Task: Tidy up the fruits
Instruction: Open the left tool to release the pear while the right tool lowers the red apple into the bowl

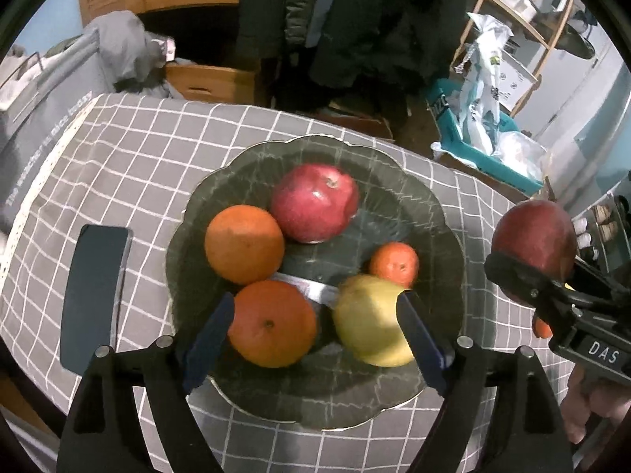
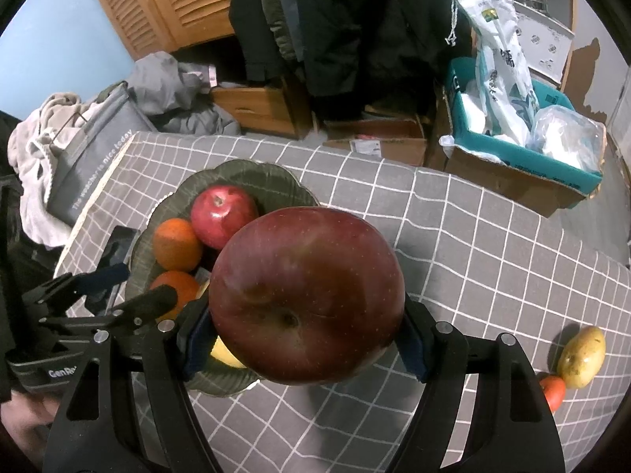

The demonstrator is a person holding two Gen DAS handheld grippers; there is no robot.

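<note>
Filling the right wrist view, one dark red apple (image 2: pixel 307 295) sits clamped between the blue pads of the right gripper (image 2: pixel 303 335), jaws closed against its two sides; it is held above the grey checked tablecloth (image 2: pixel 473 256), just right of the dish. From the left wrist view the same apple (image 1: pixel 534 242) shows at the right edge, raised off the cloth beside the rim.

One dark green scalloped plate (image 1: pixel 434 205) rests on the cloth and holds five fruits: one red apple (image 1: pixel 314 202) at the far side, two large oranges, one to the left (image 1: pixel 244 243) and one nearer (image 1: pixel 272 323), touching each other, one yellow-green apple (image 1: pixel 368 321) at the near right, and one small tangerine (image 1: pixel 393 264) just behind it.

Hovering over the near edge of the plate, the left gripper (image 1: pixel 315 319) points forward and down, its jaws spread wide and holding nothing; the nearer orange and the yellow-green apple lie between its fingers.

Two more fruits lie on the cloth at the near right, touching: one yellow mango-like fruit (image 2: pixel 583 356) and one small orange-red fruit (image 2: pixel 553 392).

One dark phone (image 1: pixel 94 295) lies flat left of the plate.
</note>
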